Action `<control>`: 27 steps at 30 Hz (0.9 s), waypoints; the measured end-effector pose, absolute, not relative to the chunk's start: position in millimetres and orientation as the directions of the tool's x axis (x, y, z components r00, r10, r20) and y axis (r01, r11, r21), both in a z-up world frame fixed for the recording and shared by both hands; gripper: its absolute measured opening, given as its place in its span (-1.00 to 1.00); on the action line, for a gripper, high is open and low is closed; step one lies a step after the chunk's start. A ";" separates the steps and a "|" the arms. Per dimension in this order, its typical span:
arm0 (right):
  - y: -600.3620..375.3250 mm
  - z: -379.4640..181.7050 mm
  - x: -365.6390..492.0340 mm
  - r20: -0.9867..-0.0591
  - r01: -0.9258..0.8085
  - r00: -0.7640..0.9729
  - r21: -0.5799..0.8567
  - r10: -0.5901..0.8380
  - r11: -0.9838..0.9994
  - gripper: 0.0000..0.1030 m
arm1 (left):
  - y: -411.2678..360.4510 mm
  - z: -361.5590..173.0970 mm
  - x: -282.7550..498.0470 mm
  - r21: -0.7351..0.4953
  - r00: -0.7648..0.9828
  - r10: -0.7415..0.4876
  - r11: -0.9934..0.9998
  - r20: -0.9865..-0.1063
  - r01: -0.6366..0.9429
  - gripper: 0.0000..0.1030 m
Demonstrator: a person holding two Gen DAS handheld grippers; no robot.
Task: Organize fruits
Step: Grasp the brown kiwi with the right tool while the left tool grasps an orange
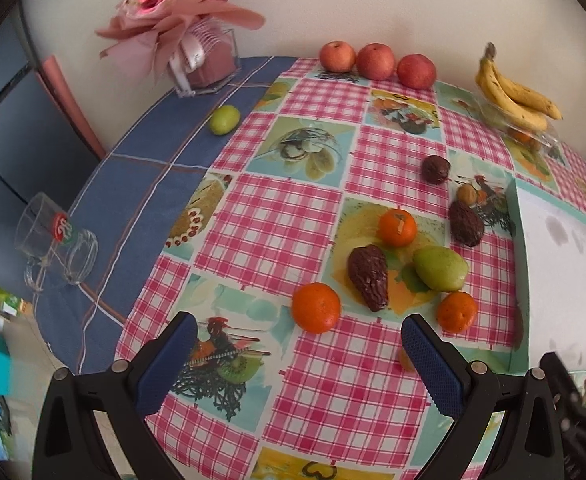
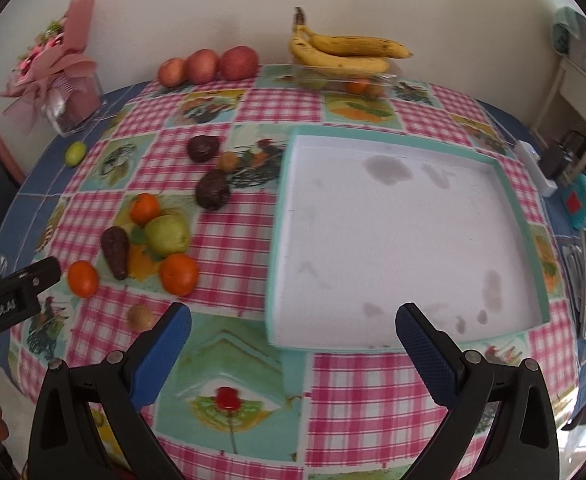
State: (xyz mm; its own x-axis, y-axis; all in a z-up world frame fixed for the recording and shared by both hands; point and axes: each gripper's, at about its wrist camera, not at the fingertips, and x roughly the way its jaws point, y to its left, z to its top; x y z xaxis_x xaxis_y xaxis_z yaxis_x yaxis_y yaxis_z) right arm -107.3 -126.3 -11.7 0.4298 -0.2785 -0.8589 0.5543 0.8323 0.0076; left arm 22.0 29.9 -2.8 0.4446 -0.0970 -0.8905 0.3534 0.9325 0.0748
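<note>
- Two grippers are in my feeds, both hovering over the table [image 2: 349, 396] near its front edge with nothing between their fingers.
- At the far left corner I see a pink bouquet [image 1: 173, 12] in a clear holder, with a glass mug [image 1: 53, 240] lying on its side on the blue cloth by the left edge.
- A small green fruit [image 1: 224, 119] sits alone towards the far left, on the blue cloth just off the checked cover.
- My left gripper [image 1: 299, 340] is spread wide, an orange [image 1: 316, 307] just beyond its fingertips.
- Left of centre lies the loose cluster: two more oranges [image 2: 145, 208] [image 2: 178, 274], a green pear-like fruit [image 2: 167, 234] between them, a dark brown avocado [image 2: 115, 252] just beside it, and two further dark fruits [image 2: 212, 189] [image 2: 202, 148] farther back.
- A small brown round fruit [image 2: 140, 317] rests near the front, close to my right gripper's left finger.
- Three apples [image 2: 209, 65] line the far edge in a row, touching.
- My right gripper [image 2: 293, 324] is also spread wide, over the front rim of the white tray [image 2: 373, 240].
- That teal-rimmed tray fills the right half and holds no fruit.
- Bananas [image 2: 345, 52] rest on a clear container at the far edge, behind the tray.
</note>
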 end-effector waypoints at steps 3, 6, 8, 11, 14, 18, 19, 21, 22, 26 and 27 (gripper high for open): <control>-116.4 -10.2 -97.0 -0.859 0.524 0.440 0.009 -0.261 0.852 0.98 | 37.3 -5.6 29.2 0.051 0.422 -0.108 0.936 -0.900 0.348 1.00; -110.4 -9.7 -87.2 -0.860 0.501 0.449 0.018 -0.242 0.865 0.98 | 43.5 -9.8 35.7 0.017 0.402 -0.131 0.939 -0.906 0.345 1.00; -104.3 -12.3 -79.4 -0.865 0.479 0.443 0.007 -0.236 0.878 0.98 | 46.2 -12.9 39.8 0.002 0.388 -0.138 0.941 -0.911 0.339 1.00; -93.8 -19.1 -69.1 -0.881 0.426 0.436 0.020 -0.186 0.905 0.98 | 51.1 -17.4 46.6 -0.024 0.368 -0.153 0.943 -0.917 0.331 1.00; -83.3 -22.7 -60.9 -0.890 0.375 0.428 0.016 -0.157 0.927 0.98 | 55.3 -18.5 52.9 -0.046 0.375 -0.172 0.945 -0.911 0.323 1.00; -73.2 -28.0 -51.0 -0.900 0.323 0.423 0.042 -0.104 0.945 0.98 | 59.7 -18.8 60.8 -0.113 0.373 -0.240 0.937 -0.896 0.332 1.00; -70.4 -29.9 -48.5 -0.903 0.309 0.419 0.043 -0.095 0.950 0.98 | 60.5 -19.5 62.1 -0.126 0.372 -0.253 0.935 -0.893 0.332 1.00; -64.9 -33.0 -44.7 -0.907 0.283 0.413 0.041 -0.084 0.958 0.98 | 61.7 -20.0 64.0 -0.139 0.387 -0.270 0.932 -0.881 0.334 1.00; -62.2 -35.3 -42.5 -0.910 0.269 0.407 0.038 -0.078 0.962 0.98 | 61.8 -20.2 64.2 -0.136 0.403 -0.273 0.932 -0.874 0.336 1.00; -57.6 -44.0 -35.8 -0.922 0.247 0.381 0.033 -0.066 0.968 0.97 | 56.7 -23.7 64.1 -0.102 0.428 -0.264 0.926 -0.864 0.364 1.00; -57.0 -46.6 -34.2 -0.926 0.244 0.373 0.031 -0.064 0.969 0.97 | 55.1 -26.5 64.8 -0.103 0.415 -0.264 0.923 -0.870 0.371 1.00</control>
State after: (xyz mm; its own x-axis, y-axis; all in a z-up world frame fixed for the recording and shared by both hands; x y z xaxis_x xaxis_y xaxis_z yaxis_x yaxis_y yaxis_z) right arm -34.2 -57.0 -46.6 0.3729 -0.0644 -0.9256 0.2445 0.9692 0.0311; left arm 64.8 55.1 -26.5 0.4154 -0.2640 -0.8705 0.3713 0.9228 -0.1027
